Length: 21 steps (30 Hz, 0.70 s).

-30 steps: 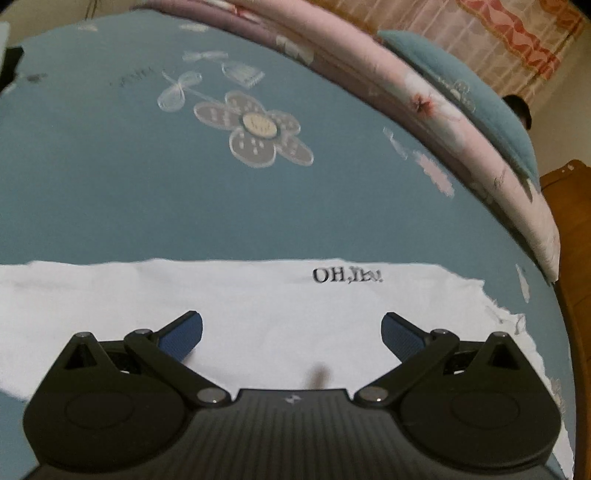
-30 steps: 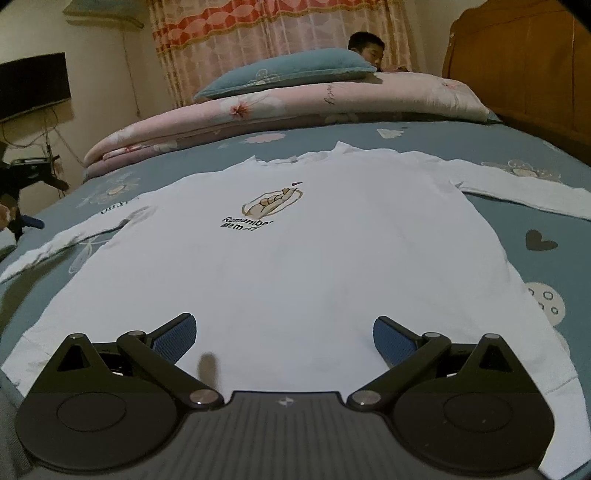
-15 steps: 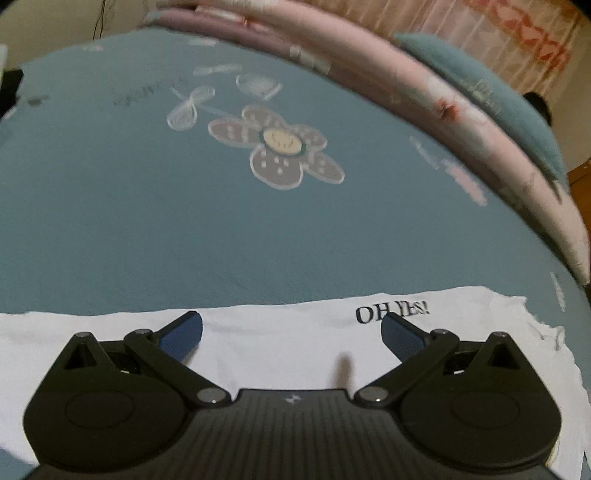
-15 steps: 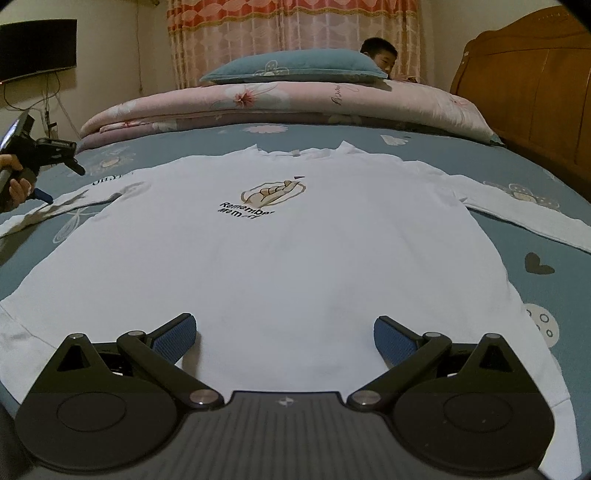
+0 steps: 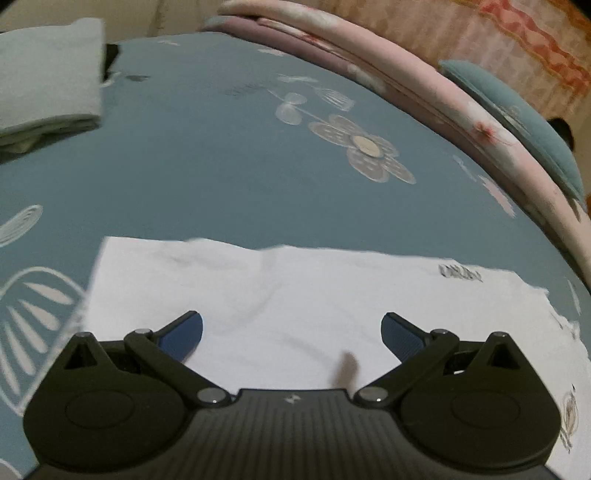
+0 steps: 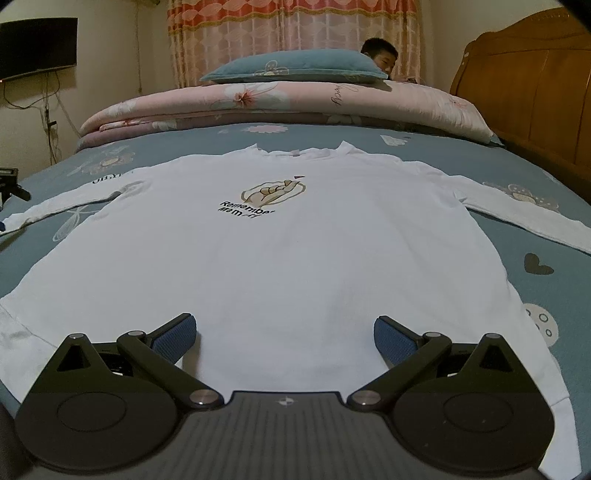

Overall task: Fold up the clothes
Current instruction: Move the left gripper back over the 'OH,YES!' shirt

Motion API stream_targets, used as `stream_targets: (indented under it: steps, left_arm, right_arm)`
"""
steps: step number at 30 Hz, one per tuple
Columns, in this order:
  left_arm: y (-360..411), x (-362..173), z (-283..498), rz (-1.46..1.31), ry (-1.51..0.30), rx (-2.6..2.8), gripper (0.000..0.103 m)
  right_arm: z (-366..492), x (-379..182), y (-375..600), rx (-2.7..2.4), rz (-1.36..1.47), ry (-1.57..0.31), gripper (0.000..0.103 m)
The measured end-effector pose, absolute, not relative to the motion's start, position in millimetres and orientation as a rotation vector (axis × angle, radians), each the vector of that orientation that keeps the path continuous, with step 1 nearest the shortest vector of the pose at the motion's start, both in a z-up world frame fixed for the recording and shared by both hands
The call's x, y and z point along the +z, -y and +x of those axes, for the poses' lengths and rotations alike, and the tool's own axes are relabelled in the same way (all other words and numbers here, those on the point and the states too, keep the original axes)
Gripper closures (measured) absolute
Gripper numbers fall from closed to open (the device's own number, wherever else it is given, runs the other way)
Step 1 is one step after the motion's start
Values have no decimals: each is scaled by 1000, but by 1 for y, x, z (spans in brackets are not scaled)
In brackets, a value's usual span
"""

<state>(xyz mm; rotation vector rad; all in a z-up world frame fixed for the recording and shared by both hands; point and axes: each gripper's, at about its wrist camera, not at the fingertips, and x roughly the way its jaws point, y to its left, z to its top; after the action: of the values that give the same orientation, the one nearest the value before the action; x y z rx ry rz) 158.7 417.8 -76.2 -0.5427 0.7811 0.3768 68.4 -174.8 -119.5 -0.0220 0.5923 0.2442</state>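
Our left hand-held gripper [image 5: 291, 332] is spread wide and grasps nothing, its blue pads [image 5: 183, 334] poised over the sleeve [image 5: 314, 295] of the white long-sleeved shirt [image 6: 280, 258]. We cannot tell whether the pads touch the cloth. The sleeve lies flat across the blue bed sheet [image 5: 221, 166], its cuff end toward the left of this view, and a small blurred print sits near its right part. Beyond the sleeve the sheet is bare apart from its printed flower, and a folded pale garment [image 5: 48, 88] rests well apart at the far left corner.

Our right hand-held gripper [image 6: 284, 338] is likewise released and empty, held low at the shirt's hem. The shirt is spread face up on the bed, collar away from us, both sleeves stretched out to the sides, with a hand drawing and dark lettering on the chest. Nothing lies on the shirt between us and the collar.

Past the collar we see a rolled pink quilt [image 6: 295, 103] with a blue pillow [image 6: 295, 68] on top, and a person [image 6: 380, 55] partly hidden behind it. A wooden headboard [image 6: 528, 92] stands to the right, curtains [image 6: 288, 33] hang at the back, and a dark screen [image 6: 37, 46] is mounted on the left wall.
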Motion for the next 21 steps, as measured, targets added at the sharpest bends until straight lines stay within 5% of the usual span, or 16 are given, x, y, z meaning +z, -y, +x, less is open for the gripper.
stream_targets:
  steps: [21]
  left_arm:
    - [-437,-67,166,-510,-782,327,1]
  right_arm:
    - [69,-121,172,236,-48,-592,0]
